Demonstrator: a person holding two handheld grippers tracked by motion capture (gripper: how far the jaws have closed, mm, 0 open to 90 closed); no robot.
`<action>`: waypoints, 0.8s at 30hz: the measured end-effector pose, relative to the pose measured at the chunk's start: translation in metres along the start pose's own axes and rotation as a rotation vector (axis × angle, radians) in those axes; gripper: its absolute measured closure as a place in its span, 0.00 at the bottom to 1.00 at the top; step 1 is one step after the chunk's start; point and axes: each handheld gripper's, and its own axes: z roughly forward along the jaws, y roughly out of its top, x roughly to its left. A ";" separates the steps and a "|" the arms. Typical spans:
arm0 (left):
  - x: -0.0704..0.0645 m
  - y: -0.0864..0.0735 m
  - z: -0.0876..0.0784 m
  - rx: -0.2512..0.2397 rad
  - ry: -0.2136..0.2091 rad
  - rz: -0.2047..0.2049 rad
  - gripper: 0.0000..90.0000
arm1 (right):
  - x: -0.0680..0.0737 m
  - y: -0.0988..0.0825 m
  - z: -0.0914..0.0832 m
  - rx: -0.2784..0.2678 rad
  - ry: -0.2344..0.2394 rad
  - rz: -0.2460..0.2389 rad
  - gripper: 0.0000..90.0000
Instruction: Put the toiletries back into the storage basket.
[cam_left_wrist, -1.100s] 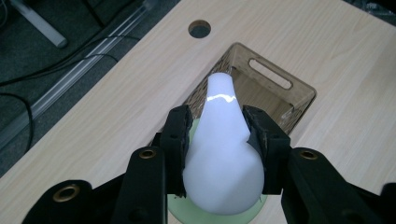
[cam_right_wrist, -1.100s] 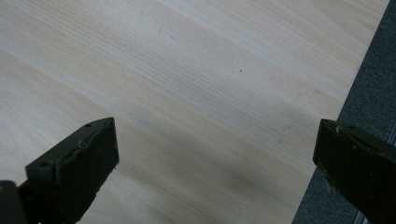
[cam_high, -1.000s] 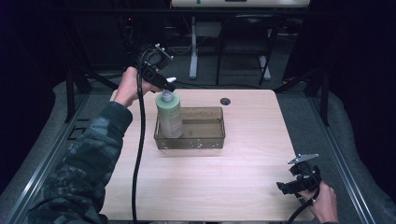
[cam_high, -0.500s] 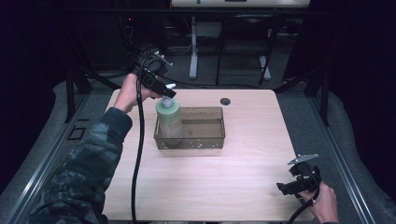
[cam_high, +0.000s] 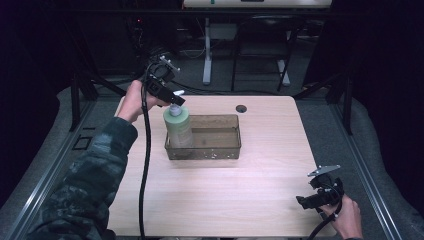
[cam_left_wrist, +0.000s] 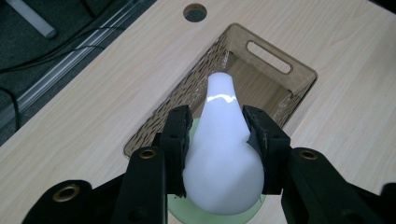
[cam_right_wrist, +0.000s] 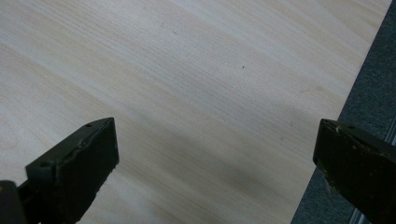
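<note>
Clamped by my left hand-held gripper was the white pump head of a pale green bottle, a black jaw pressed against each side of it. Below that hand-held gripper the bottle stood upright in the near-left corner of a brown see-through basket, its wall patterned and a slot handle cut into the far end. The pump's spout pointed away from the jaws, over the basket's open floor.

I saw a light wood-grain tabletop under everything, with a round cable hole beyond the basket. Around it the room was dark, with grey carpet, metal rails along both sides and a desk frame behind.

My right hand-held gripper sat well apart from the bottle, low over the tabletop's near right corner, jaws spread wide with nothing but bare wood between them. The tabletop's right edge ran just beside its outer jaw, carpet beyond. Between the two hand-held grippers lay a broad stretch of bare tabletop, and the basket to the right of the bottle stood free.
</note>
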 end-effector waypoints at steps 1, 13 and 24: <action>0.000 -0.001 0.001 -0.001 0.002 -0.001 0.70 | 0.000 0.000 0.000 -0.001 0.000 0.000 0.00; 0.002 -0.009 0.005 0.027 -0.015 0.001 0.70 | 0.000 -0.001 0.000 0.000 -0.003 -0.002 0.00; 0.006 -0.014 0.007 -0.033 -0.043 -0.058 0.69 | -0.001 -0.001 -0.002 -0.003 -0.005 0.001 0.00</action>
